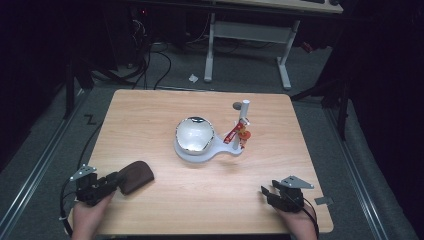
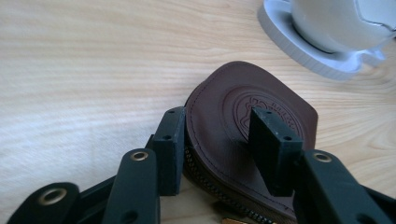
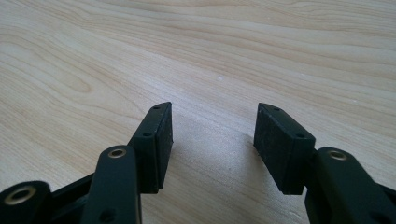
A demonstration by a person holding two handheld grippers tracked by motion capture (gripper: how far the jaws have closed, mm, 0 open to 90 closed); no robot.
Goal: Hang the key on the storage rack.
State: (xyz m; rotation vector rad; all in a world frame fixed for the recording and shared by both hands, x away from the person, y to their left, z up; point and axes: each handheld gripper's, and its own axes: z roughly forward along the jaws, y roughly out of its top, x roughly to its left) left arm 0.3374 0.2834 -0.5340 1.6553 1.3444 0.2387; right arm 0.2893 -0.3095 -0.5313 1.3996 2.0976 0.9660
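At the lower left of the high view lies a dark brown pouch (image 1: 136,177); in the left gripper view its leather (image 2: 243,116) shows a round embossed emblem, darker stitching along the edge and a brassy zip. The left gripper (image 1: 114,181) and the right gripper (image 1: 266,194) are black, each topped by a grey plate. The table (image 1: 150,115) is pale wood with wavy grain. At centre, a shiny silver bowl (image 1: 194,134) sits on a white base (image 1: 202,154); right of it, a white post (image 1: 243,115) carries red-and-yellow pieces (image 1: 239,133).
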